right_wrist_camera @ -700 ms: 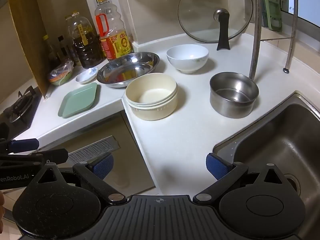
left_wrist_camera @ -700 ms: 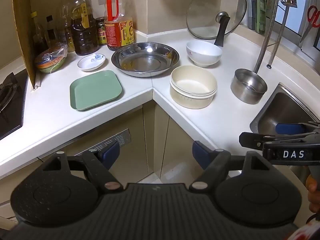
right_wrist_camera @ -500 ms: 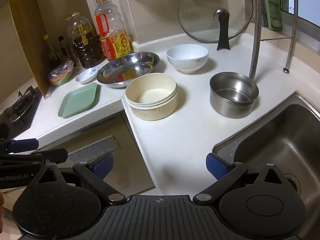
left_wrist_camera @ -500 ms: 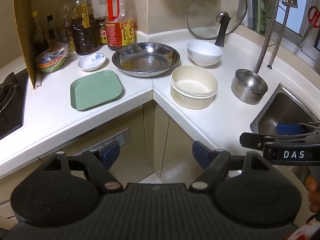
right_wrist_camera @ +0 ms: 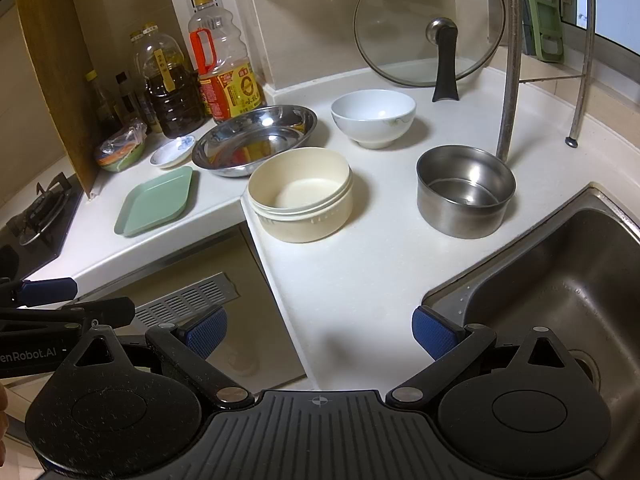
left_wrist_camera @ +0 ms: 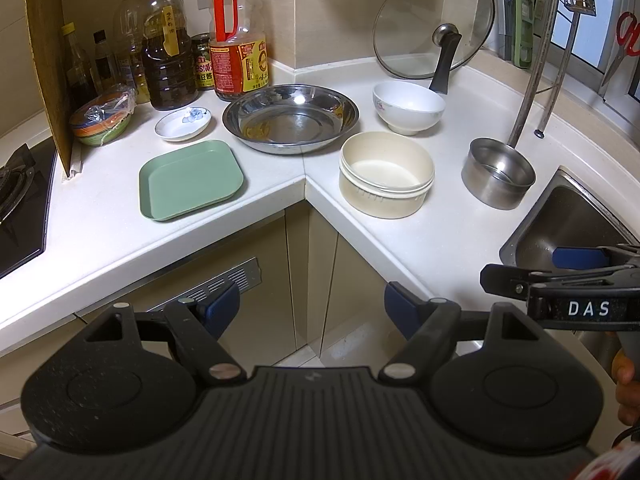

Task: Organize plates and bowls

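- The left gripper (left_wrist_camera: pixel 310 306) hangs in front of the counter's inner corner, over the cabinet doors, released: its blue pads stand wide apart with nothing between them.
- The right gripper (right_wrist_camera: pixel 320 330) sits just off the counter edge beside the sink (right_wrist_camera: pixel 560 280), likewise spread open and empty. Each gripper shows at the edge of the other's view, so they are side by side, near one another.
- Nearest of the dishes is the cream bowl (right_wrist_camera: pixel 300 194), on the right leg of the counter just past the corner. It lies straight ahead of the right gripper and a little right of the left one's line; I judge the right hand closer to it.
- The green plate (left_wrist_camera: pixel 191 179) lies flat on the left leg of the counter, ahead and left of the left gripper. It is a rounded rectangle whose longer side runs roughly along the counter edge, so the left hand is the natural one for it.
- The steel pot (right_wrist_camera: pixel 466 190) stands right of the cream bowl, near the sink, clearly on the right hand's side.
- Farther back sit the wide steel basin (left_wrist_camera: pixel 291 118) at the corner, the white bowl (left_wrist_camera: pixel 408 108) to its right, and the small saucer (left_wrist_camera: pixel 183 124) to its left, all apart from each other.
- No dish is stacked or touched yet, so sorting appears not to have begun.
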